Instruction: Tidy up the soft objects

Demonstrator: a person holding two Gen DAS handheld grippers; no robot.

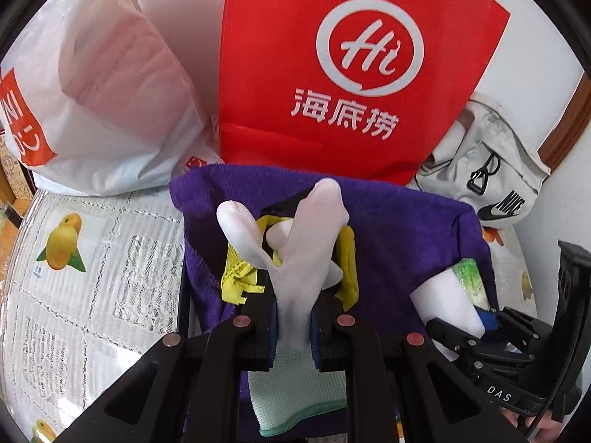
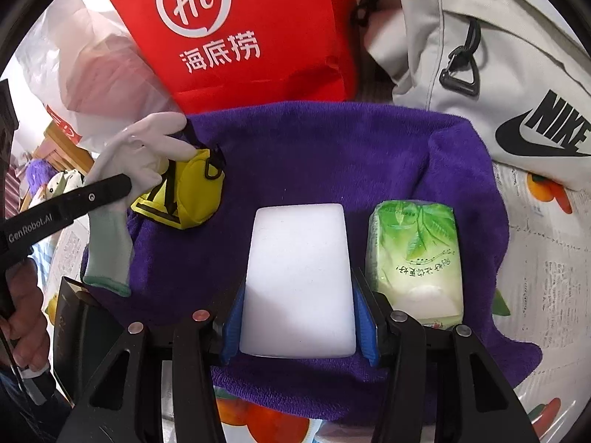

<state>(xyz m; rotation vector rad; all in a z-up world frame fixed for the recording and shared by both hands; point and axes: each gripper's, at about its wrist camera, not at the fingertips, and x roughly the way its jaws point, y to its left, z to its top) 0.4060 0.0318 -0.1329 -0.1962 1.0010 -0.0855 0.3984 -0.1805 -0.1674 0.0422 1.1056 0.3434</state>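
Note:
A purple towel [image 1: 399,243] [image 2: 325,155] lies spread on the table. My left gripper [image 1: 293,328] is shut on a white glove [image 1: 295,258] with a pale green cuff, held just above a yellow pouch [image 1: 240,277] on the towel's left part. In the right wrist view the glove [image 2: 136,162] and the yellow pouch [image 2: 192,192] show at the left. My right gripper [image 2: 297,326] is shut on a white foam sponge block [image 2: 299,280] over the towel. A green tissue pack [image 2: 417,258] lies right beside it on the towel.
A red "Hi" bag [image 1: 351,66] [image 2: 236,33] stands behind the towel. A white plastic bag [image 1: 103,85] stands at the left, a grey Nike bag [image 1: 495,170] [image 2: 491,59] at the right. The table has a fruit-print lace cloth [image 1: 85,277].

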